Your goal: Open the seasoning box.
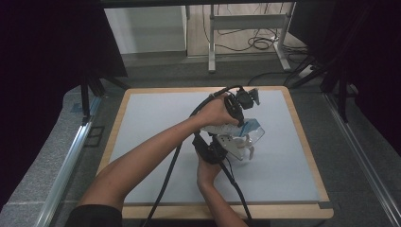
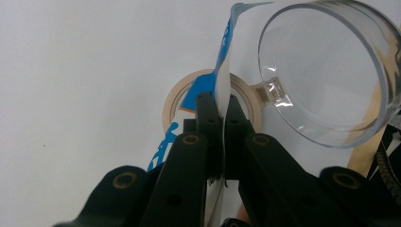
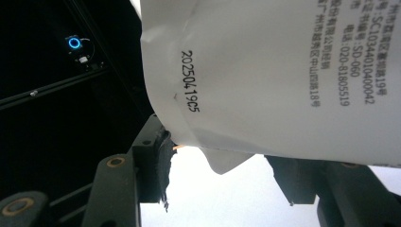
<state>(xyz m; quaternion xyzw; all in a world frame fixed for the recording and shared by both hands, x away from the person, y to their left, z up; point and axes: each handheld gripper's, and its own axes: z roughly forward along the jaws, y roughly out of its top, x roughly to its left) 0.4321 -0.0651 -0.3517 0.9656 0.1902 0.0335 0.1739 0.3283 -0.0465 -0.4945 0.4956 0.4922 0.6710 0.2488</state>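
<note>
The left gripper (image 2: 220, 111) pinches the blue-and-white pouch's (image 2: 222, 71) edge; the right gripper (image 3: 222, 175) clamps its body. A clear measuring cup (image 2: 326, 71) lies at two o'clock on the counter (image 1: 156, 123).

White printed plastic pouch (image 3: 283, 80) runs off the top and right edges of the right gripper view, so its full outline can't be read; it also covers most of the right gripper (image 3: 227, 184), whose right jaw tip is hidden behind it, so pad contact can't be confirmed. In the left gripper view the clear round plastic container (image 2: 326, 75) is cut by the right edge, and the tan tape ring (image 2: 177, 94) is partly hidden behind the left gripper (image 2: 218, 113). In the high view the pouch, container and both grippers overlap under the hands, too small to separate.
</note>
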